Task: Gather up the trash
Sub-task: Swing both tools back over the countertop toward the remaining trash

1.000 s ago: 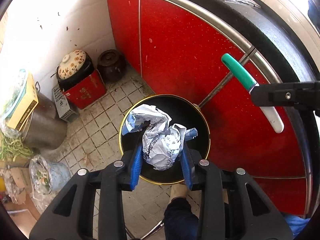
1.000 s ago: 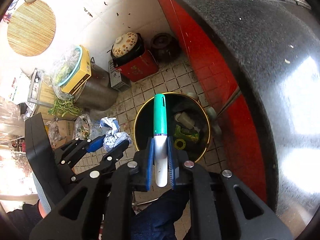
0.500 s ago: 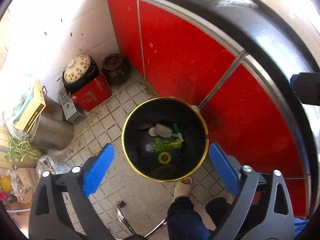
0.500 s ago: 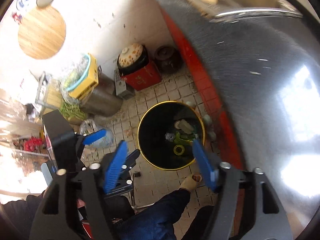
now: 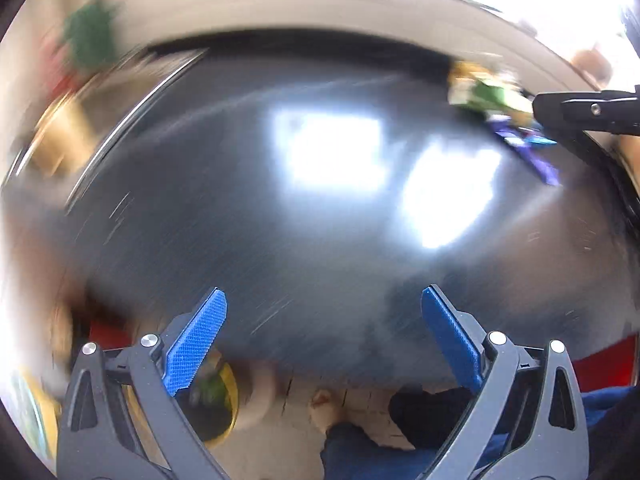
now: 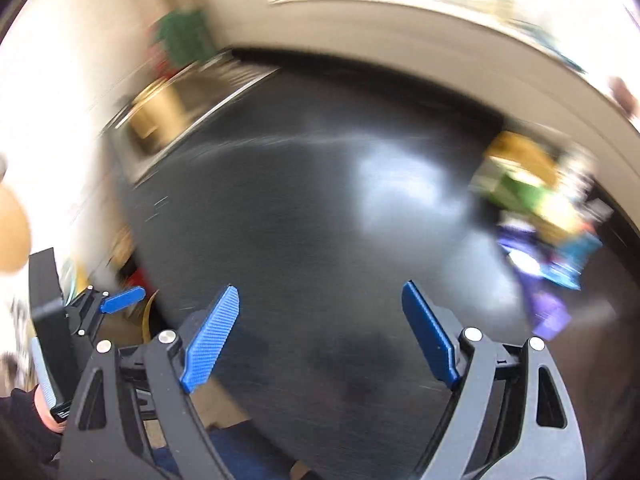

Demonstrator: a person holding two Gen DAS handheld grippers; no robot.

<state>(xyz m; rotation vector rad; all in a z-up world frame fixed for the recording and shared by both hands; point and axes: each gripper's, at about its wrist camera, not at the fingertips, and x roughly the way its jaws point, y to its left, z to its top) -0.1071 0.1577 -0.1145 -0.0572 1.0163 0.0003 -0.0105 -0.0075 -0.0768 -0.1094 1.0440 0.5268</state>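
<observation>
Dark countertop [image 6: 320, 220] bears blurred wrappers [image 6: 536, 216] far right.

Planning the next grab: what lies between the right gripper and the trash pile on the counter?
Only bare dark countertop lies between the open right gripper and the trash pile, in the right wrist view.

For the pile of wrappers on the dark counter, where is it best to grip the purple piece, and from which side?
Probably from above, with the right gripper, which is open and empty. The purple piece seems to lie flat at the pile's near edge, apart from the green wrapper, so pinch that free end. Blur hides its exact shape.
</observation>
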